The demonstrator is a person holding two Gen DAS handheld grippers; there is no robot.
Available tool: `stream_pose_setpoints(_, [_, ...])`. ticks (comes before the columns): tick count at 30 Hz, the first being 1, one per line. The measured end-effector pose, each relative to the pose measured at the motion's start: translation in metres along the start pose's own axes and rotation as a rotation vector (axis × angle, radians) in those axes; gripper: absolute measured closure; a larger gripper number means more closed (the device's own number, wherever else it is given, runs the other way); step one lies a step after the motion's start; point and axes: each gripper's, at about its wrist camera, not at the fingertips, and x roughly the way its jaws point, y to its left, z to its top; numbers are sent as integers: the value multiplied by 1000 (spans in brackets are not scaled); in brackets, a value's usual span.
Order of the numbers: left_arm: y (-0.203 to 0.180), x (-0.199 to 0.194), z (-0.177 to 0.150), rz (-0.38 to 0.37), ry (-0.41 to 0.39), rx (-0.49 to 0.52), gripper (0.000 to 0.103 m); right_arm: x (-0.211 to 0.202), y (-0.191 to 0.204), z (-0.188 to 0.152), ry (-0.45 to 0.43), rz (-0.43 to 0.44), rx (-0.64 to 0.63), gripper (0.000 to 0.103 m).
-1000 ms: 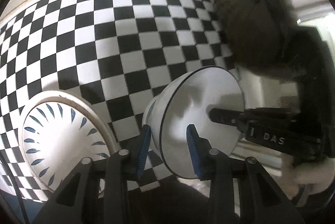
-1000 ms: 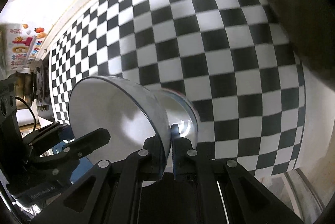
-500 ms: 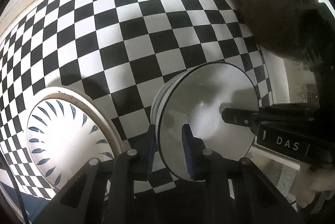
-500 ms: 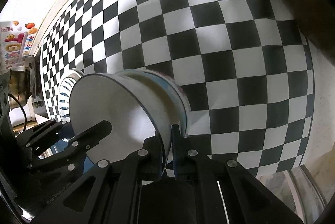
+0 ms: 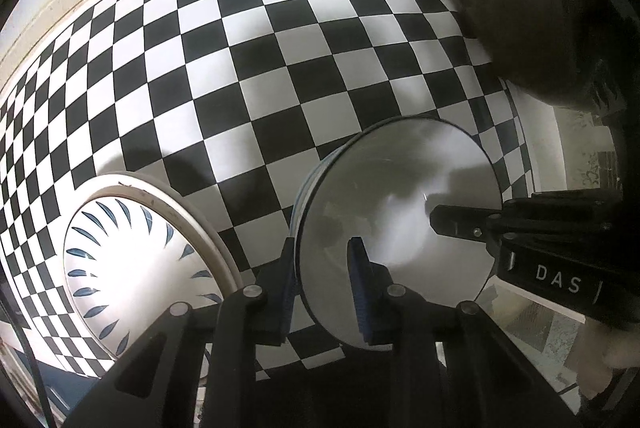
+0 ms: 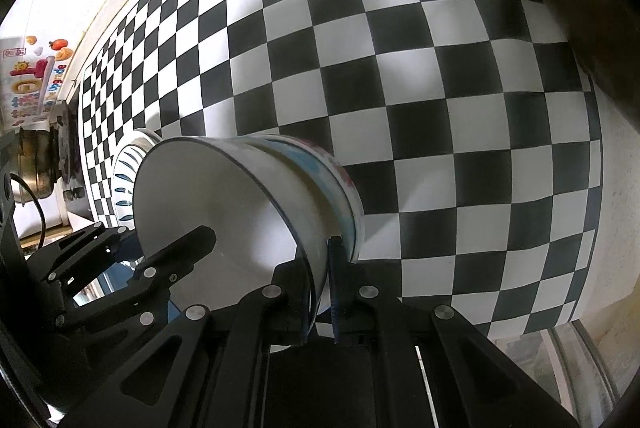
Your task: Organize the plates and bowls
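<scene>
White porcelain with thin blue petal strokes fanned around its well: a plate (image 5: 136,268) lies flat near the left edge of the black-and-white chequered tablecloth (image 5: 280,60). In the right wrist view only a slice of it (image 6: 126,168) shows, behind the bowls.

To its right, apart from it, a white bowl with a fine dark rim line (image 5: 396,228) sits nested in a second bowl, whose edge peeks out on the left as stacked pale rings. From the right wrist view the upper bowl (image 6: 224,212) is plain white inside, and the lower bowl (image 6: 320,172) carries a blue band with a touch of red on its outer wall. The stack stands near the tablecloth's near edge.

The left gripper (image 5: 324,284) has its blue-padded jaws drawn in on the upper bowl's left rim, one pad outside, one inside. The right gripper (image 6: 320,280) pinches the rim on the opposite side, jaws nearly together with only the thin wall between.
</scene>
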Motion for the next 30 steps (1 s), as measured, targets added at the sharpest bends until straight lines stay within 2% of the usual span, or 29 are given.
stream_pose_setpoints(13, [4,1,-1,11,3,-10,81,6,10,3,6,-29,-29,93])
stream_pose_setpoints(18, [8,6,-3,-2,22,-31,81,6,7,0,-1,-16,-18,93])
stream_pose_setpoints(30, [7,3,-7,-4,17,-37,81,-8,3,-7,-25,-2,-20,84])
